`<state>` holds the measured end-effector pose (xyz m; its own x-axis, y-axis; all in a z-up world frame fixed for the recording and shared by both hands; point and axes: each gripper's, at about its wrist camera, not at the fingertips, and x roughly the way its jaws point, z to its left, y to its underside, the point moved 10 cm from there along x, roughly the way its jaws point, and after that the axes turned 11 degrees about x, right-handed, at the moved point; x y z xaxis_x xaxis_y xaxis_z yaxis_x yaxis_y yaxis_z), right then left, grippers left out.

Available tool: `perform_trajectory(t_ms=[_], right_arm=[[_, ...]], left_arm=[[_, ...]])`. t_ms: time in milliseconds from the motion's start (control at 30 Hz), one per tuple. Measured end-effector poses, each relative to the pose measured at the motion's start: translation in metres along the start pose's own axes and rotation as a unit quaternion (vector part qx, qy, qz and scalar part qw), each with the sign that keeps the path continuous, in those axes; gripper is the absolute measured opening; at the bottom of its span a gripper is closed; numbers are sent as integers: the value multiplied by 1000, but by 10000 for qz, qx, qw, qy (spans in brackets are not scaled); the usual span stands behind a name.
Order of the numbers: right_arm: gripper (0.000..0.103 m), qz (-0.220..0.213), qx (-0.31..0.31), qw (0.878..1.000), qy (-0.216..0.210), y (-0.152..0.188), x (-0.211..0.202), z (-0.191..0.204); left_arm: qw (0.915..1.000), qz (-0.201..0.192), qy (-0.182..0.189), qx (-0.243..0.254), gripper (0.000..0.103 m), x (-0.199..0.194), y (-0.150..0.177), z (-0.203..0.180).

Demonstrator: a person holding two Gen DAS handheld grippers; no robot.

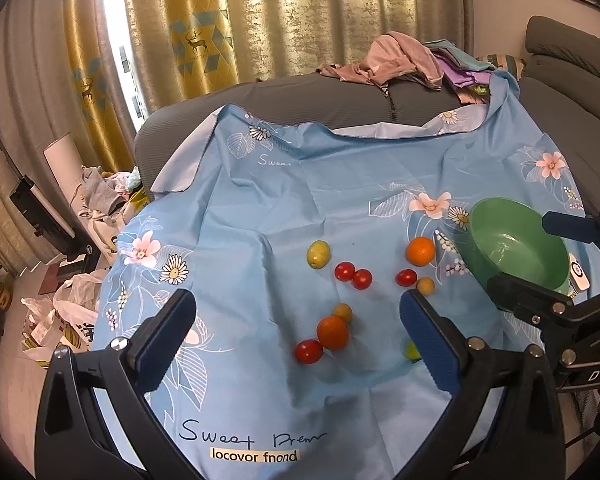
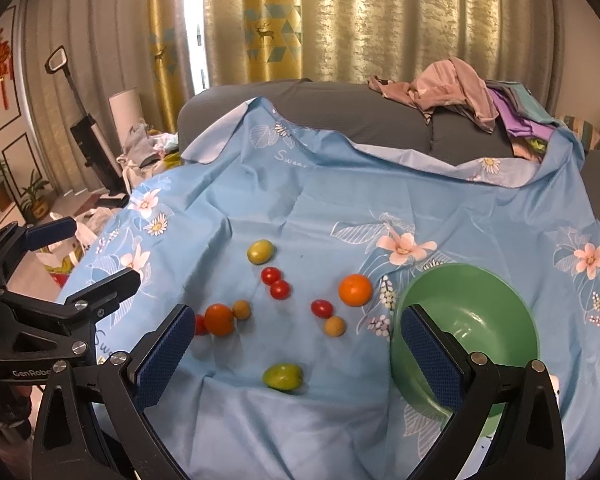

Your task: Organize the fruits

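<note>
Fruits lie scattered on a blue floral cloth (image 2: 340,200): two oranges (image 2: 355,289) (image 2: 219,319), several red tomatoes (image 2: 280,289), small tan fruits (image 2: 335,326) and two green-yellow fruits (image 2: 261,251) (image 2: 283,377). An empty green bowl (image 2: 460,270) stands at the right. My right gripper (image 2: 296,316) hovers open above the cloth, its right finger in front of the bowl. My left gripper (image 1: 296,300) is open over an orange (image 1: 332,332), a tomato (image 1: 309,351) and a tan fruit (image 1: 343,312). Its right finger hides part of a green fruit (image 1: 411,350).
The cloth covers a grey sofa (image 2: 340,108). A heap of clothes (image 2: 452,88) lies at the back right. Gold curtains hang behind. Bags and clutter (image 1: 72,312) sit on the floor at the left, near a standing vacuum (image 2: 88,136).
</note>
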<state>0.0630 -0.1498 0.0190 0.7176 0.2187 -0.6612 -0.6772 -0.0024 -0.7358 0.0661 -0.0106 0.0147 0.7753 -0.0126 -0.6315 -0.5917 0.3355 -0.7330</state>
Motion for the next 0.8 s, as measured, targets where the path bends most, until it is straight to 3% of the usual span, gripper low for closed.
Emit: perform_trajectory(t_ms=[800], right_arm=[[103,42,-24,10000,23,1,1,1]], left_arm=[[9999,81,101,-36,102,6,4,-5]])
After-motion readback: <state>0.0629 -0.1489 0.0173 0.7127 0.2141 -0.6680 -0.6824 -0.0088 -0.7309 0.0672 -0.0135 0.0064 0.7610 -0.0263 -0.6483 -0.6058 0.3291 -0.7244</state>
